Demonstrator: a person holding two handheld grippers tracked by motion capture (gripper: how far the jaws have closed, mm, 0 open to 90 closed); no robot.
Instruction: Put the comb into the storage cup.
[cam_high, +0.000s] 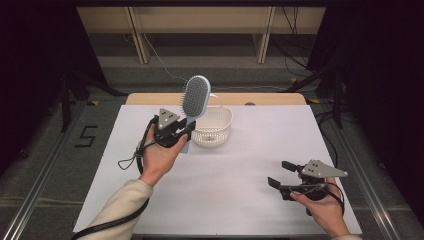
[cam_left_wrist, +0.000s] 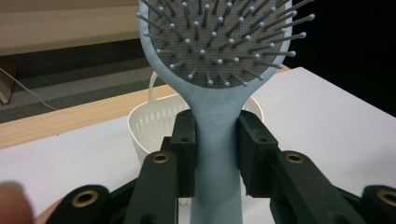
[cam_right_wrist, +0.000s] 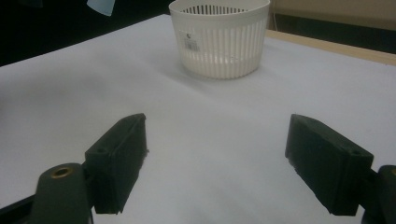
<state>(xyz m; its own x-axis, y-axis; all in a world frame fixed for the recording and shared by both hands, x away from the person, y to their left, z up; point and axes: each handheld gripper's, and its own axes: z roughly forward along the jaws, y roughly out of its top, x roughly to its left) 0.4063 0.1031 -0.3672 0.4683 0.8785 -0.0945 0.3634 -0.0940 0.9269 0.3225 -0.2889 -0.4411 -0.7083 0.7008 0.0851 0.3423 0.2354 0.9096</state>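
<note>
Closest to my left-hand lens are my two black left pads (cam_left_wrist: 187, 140), one on each side of the pale blue hairbrush (cam_left_wrist: 217, 70), pressing on its neck just below the head. So my left gripper (cam_high: 186, 129) is clamped on the hairbrush, narrow, with the handle running down between the jaws and out past the bottom edge. Its head stands above my fingertips, bristle side facing back at me, grey cushion studded with blue-tipped pins. From the high view the brush rises upright and a little tilted away from my left hand (cam_high: 159, 155), its head well clear of the table

Just beyond my left fingertips sits the white slotted basket (cam_left_wrist: 140, 126), its rim showing behind the brush neck on both sides. Seen from above, the basket (cam_high: 220, 129) stands immediately to the right of my left gripper, on the white table (cam_high: 240, 165), and the brush head hangs over its near-left rim

Over on the other side, my right gripper (cam_high: 281, 175) rests low near the right front part of the table, held in my right hand (cam_high: 325, 210), well apart from the basket. Its jaws stand wide with bare white surface between them and nothing in their grasp. Straight ahead of those right fingers (cam_right_wrist: 119, 158), some way off, the same basket (cam_right_wrist: 219, 42) stands upright with a small label on its wall
</note>
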